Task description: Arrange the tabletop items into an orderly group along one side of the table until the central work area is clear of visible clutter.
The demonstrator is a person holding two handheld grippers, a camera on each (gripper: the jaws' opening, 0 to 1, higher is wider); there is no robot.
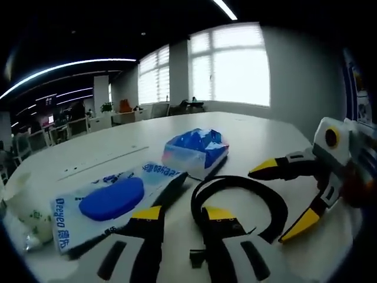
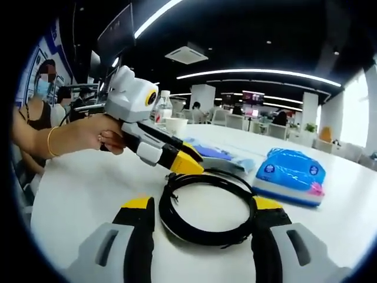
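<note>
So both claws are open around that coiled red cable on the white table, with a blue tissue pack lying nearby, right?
Not quite: the coiled cable is black, not red, as the right gripper view shows. The rest holds: the left claw and right claw are open around it on the white table, tissue pack nearby.

bright window (image 1: 230, 68) glare | ceiling light strips (image 2: 259, 73) | fisheye edge warp | soft blur
</note>
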